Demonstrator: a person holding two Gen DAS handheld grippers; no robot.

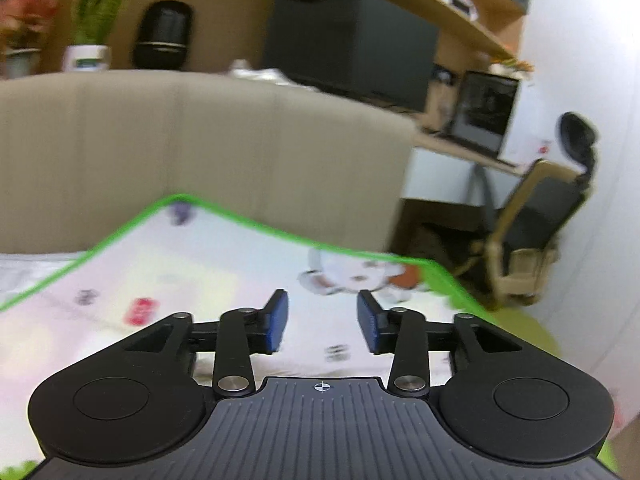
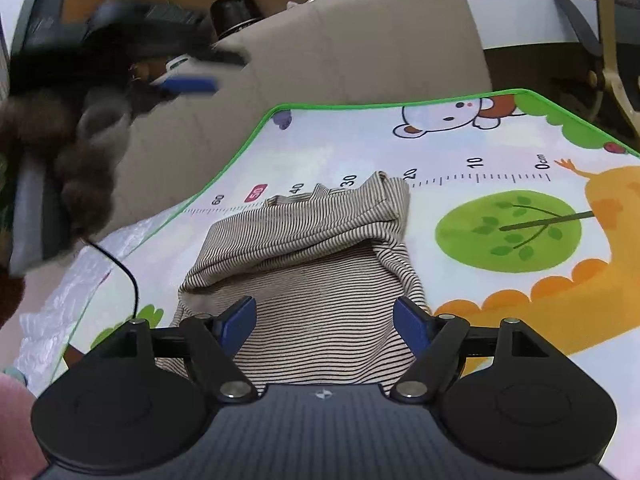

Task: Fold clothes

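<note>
Right gripper (image 2: 324,326) hovering low over the striped garment (image 2: 308,264), blue pads (image 2: 408,326) spread wide to either side of the cloth, nothing pinched between them, so released. Garment lying on the play mat (image 2: 500,148), brown and cream stripes, partly folded, with a thick rolled fold across the middle and one corner reaching up to the printed ruler (image 2: 476,178) near the far edge of the mat. Beside the garment on the right, a printed green tree (image 2: 508,230) and an orange shape; further away, a cartoon bear (image 2: 444,118) at the green border. Beyond the mat, a beige sofa back (image 2: 360,40). At upper left of the right wrist view, blurred, the left gripper (image 2: 188,84) raised above the mat edge, well apart from the garment, with a thin black cable (image 2: 128,276) hanging below it. In the left wrist view, left gripper (image 1: 322,322) with pads (image 1: 278,320) standing apart and empty, only the mat (image 1: 224,264) seen between them, everything blurred. Garment not visible in this view. Behind the sofa (image 1: 200,136), a potted plant (image 1: 94,36), a black round object (image 1: 164,36), a laptop (image 1: 484,112) on a desk, and a chair (image 1: 536,216) to the right.
</note>
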